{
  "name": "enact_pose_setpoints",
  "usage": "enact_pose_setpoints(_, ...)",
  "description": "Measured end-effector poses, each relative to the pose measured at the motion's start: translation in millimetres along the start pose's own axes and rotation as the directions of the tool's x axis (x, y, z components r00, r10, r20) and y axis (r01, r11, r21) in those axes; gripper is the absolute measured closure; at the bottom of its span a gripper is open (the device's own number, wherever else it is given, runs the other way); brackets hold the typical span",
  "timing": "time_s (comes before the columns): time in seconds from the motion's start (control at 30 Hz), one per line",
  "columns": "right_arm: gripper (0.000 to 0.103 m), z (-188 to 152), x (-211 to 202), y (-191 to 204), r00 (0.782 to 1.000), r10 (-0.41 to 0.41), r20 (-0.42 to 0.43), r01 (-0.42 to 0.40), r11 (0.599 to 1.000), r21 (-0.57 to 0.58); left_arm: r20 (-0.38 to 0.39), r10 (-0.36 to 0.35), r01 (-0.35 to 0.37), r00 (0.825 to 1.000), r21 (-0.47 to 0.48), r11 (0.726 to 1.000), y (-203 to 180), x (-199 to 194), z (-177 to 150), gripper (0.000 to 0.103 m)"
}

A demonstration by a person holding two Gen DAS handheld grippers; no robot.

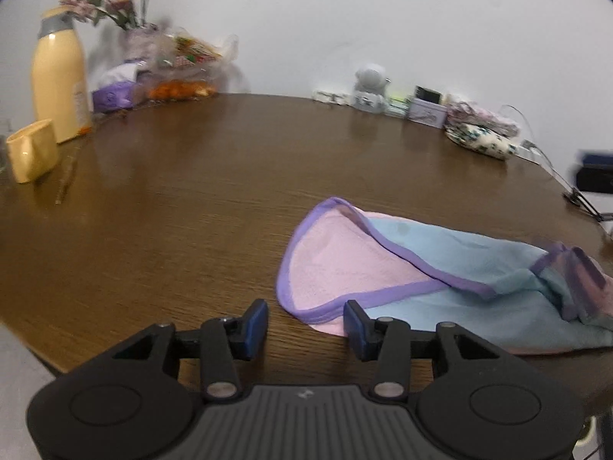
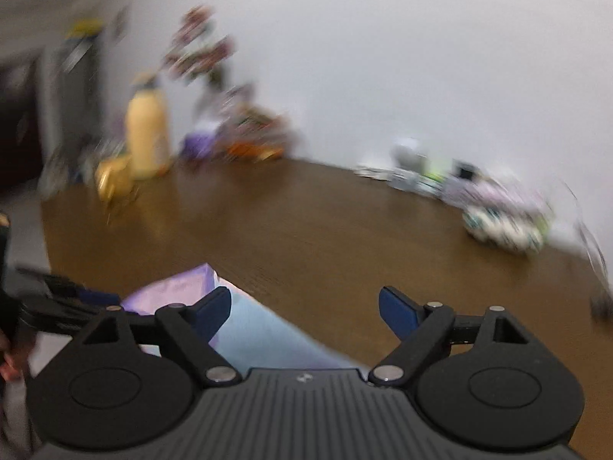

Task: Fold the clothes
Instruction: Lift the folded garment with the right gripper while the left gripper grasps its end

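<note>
A small garment (image 1: 345,264), pink and light blue with purple trim, lies folded over on the brown wooden table (image 1: 191,211). My left gripper (image 1: 305,322) hangs open just above the garment's near rounded edge. That edge reaches into the gap between the blue pads, which do not press on it. In the blurred right wrist view, my right gripper (image 2: 305,301) stands wide open with nothing held. The garment (image 2: 249,329) lies under its left finger. The other gripper (image 2: 72,299) shows at the left edge.
At the back left stand a yellow bottle (image 1: 57,80), a yellow cup (image 1: 32,151), a vase of flowers (image 1: 126,7) and a snack bag (image 1: 184,73). At the back right are a grey figurine (image 1: 369,86), a tin (image 1: 427,113) and a floral pouch (image 1: 482,140).
</note>
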State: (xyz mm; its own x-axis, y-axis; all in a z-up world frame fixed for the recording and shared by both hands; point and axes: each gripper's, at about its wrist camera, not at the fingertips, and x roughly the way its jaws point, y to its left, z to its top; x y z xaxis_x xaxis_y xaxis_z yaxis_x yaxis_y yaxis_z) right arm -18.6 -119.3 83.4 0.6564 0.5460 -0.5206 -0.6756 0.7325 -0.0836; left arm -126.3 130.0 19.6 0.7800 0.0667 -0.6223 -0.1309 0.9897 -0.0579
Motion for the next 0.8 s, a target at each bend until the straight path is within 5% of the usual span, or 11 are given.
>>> enact_pose_setpoints(0.13,0.035,39.2,89.0,-0.5,0.952,0.232,-0.198,-0.264,0.952,-0.156,0.0,0.011,-0.011,1.0,0.005,1.0,-6.1,1.0,-3.1,0.063)
enact_pose_setpoints(0.27,0.043,47.2,152.2,31.2,0.879,0.304,-0.366,-0.43,0.838,-0.336,0.01,0.011,-0.011,1.0,-0.015,1.0,-9.0,3.9,-4.1,0.078)
enact_pose_setpoints(0.33,0.057,48.8,169.6,41.3,0.837,0.34,-0.429,-0.498,0.797,-0.34,0.015,0.017,-0.017,1.0,-0.007,1.0,-10.8,6.3,-3.3,0.091)
enact_pose_setpoints(0.43,0.082,47.0,180.4,37.9,0.783,0.406,-0.471,-0.568,0.776,-0.274,0.012,-0.003,0.003,1.0,0.008,1.0,-7.9,13.3,1.2,0.097)
enact_pose_setpoints(0.57,0.098,43.8,180.3,22.9,0.76,0.462,-0.458,-0.593,0.782,-0.194,-0.031,-0.069,0.069,0.997,-0.003,0.998,4.2,39.7,28.9,0.099)
enact_pose_setpoints(0.6,0.099,42.7,180.0,17.6,0.769,0.457,-0.446,-0.577,0.797,-0.178,-0.042,-0.085,0.084,0.996,-0.011,0.996,7.2,48.1,37.5,0.099)
enact_pose_setpoints(0.8,0.101,41.8,174.9,-51.4,0.904,0.283,-0.319,-0.301,0.954,-0.009,-0.05,-0.149,0.153,0.988,0.092,0.984,-15.5,118.5,112.9,0.1)
